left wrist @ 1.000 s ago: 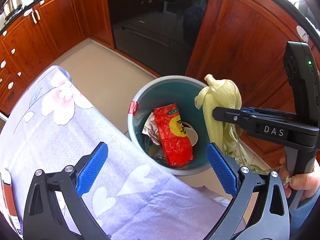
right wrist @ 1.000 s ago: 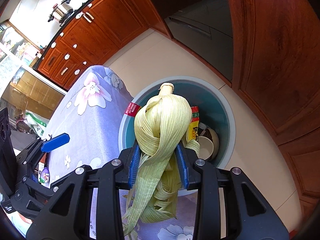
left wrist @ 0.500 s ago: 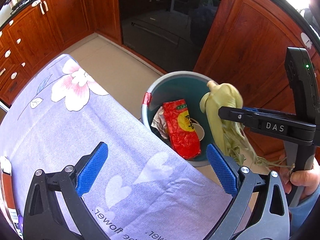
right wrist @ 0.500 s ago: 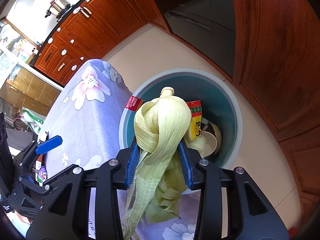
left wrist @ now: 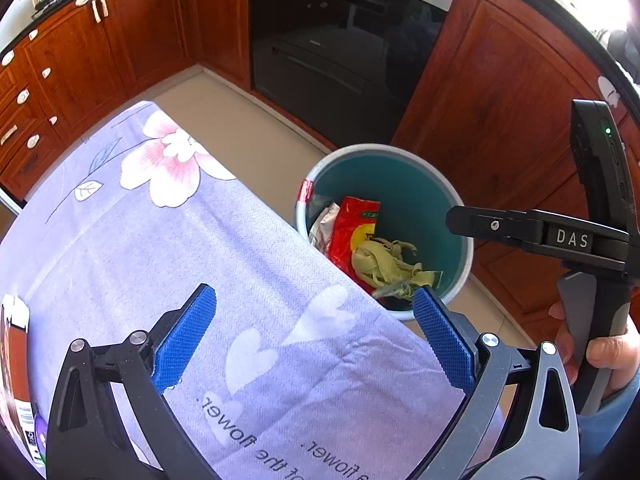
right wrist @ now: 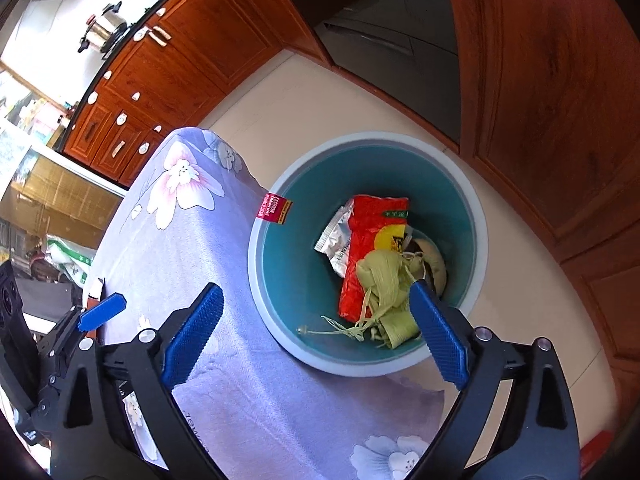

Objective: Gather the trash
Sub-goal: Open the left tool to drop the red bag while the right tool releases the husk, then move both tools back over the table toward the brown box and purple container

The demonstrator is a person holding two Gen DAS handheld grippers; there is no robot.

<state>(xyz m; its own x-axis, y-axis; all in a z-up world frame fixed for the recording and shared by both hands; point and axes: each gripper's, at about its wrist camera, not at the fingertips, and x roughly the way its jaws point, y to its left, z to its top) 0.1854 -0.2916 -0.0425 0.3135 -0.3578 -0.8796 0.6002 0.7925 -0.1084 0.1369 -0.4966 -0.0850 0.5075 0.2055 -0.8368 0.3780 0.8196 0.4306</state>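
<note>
Your right gripper (right wrist: 316,332) hangs directly above the bin (right wrist: 478,216) with fingers spread and empty — so the corn husk (right wrist: 384,280) lies inside on the red wrapper (right wrist: 372,240) — while your left gripper (left wrist: 316,340), likewise spread and empty, waits over the tablecloth (left wrist: 160,248).

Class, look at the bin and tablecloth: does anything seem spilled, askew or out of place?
Nothing stands out. The corn husk lies inside the bin on the red packet; none is seen spilled on the tablecloth or floor.
</note>
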